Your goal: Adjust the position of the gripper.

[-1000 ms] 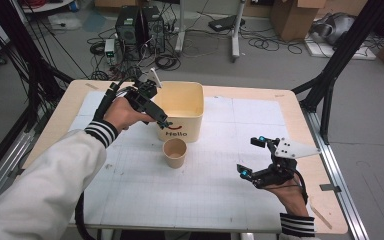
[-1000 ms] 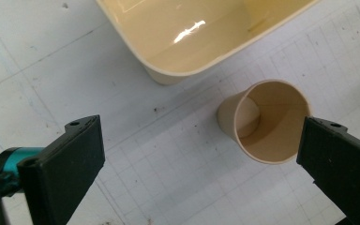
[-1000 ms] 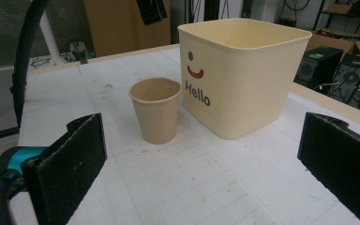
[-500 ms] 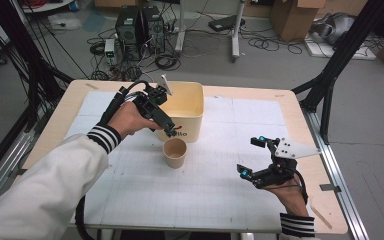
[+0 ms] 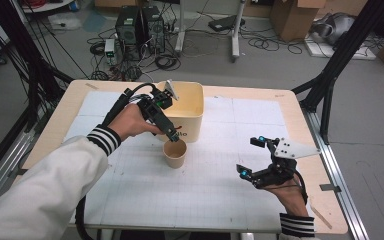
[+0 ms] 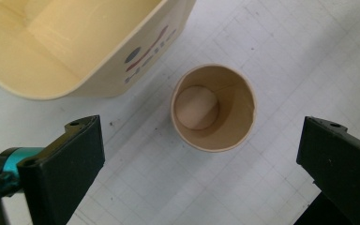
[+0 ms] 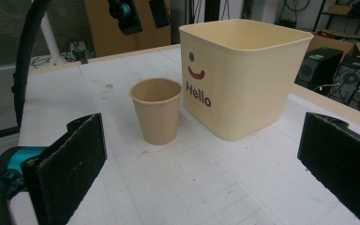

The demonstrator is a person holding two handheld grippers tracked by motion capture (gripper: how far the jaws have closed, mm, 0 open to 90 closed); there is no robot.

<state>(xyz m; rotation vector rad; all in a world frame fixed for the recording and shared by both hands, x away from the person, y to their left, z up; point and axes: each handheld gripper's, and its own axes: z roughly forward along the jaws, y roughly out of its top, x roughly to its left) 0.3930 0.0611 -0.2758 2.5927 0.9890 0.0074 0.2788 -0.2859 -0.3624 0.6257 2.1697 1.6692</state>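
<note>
The left gripper (image 5: 171,135) hovered with wide jaws above the paper cup (image 6: 213,108), and next it probably needed to descend around the rim

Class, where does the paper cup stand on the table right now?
In the high view the paper cup stands upright near the table's middle, just in front of the cream Hello bin, directly beneath the open left gripper.
</note>
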